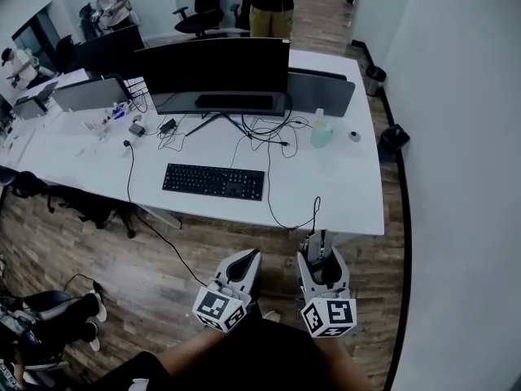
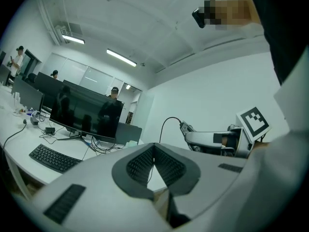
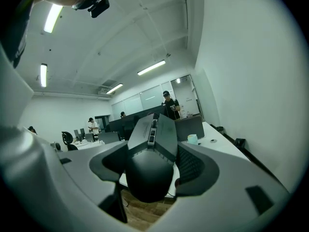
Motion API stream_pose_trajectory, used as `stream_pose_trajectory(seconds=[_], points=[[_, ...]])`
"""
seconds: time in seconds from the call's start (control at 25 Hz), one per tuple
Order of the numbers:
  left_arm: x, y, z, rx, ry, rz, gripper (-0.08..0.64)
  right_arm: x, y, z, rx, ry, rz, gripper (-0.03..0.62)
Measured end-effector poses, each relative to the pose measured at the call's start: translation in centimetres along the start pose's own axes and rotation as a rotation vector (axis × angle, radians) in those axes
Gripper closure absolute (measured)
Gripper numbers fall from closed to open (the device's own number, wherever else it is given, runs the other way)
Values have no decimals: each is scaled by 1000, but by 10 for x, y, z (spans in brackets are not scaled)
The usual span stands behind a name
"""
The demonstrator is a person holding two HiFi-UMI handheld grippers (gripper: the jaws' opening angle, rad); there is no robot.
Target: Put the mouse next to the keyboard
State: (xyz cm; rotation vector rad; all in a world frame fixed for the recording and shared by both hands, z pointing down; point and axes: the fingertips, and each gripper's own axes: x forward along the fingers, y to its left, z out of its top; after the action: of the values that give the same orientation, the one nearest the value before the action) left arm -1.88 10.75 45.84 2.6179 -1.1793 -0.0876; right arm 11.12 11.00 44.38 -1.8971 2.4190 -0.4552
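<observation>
Pinching a black wired mouse [image 3: 148, 166] between its jaws, the right gripper [image 1: 323, 251] hangs at lower centre, below the edge of the white desk [image 1: 346, 198]. The left gripper [image 1: 247, 259] beside it has jaws pressed together, empty; the black keyboard [image 1: 213, 181] lies mid-frame.

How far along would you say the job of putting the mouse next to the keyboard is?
Done: the mouse is gripped in the right tongs. In hand: it hangs over the floor, short of the desk. Left: carry it over and set it beside the keyboard. The left tongs are shut and empty.
</observation>
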Motion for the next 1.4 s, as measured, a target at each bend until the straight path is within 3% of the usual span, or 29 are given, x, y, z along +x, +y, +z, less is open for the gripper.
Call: stream_pose_trajectory(seconds=[0.48, 0.88, 1.12, 1.4], points=[[88, 67, 20, -39, 13, -48, 557, 107, -20, -7, 33, 129, -25, 282], [147, 122, 31, -33, 38, -114, 557, 186, -33, -3, 68, 188, -98, 282], [175, 156, 39, -34, 32, -157, 557, 224, -38, 1, 4, 201, -144, 282], [183, 183, 30, -38, 70, -135, 557, 244, -42, -23, 30, 252, -181, 282]])
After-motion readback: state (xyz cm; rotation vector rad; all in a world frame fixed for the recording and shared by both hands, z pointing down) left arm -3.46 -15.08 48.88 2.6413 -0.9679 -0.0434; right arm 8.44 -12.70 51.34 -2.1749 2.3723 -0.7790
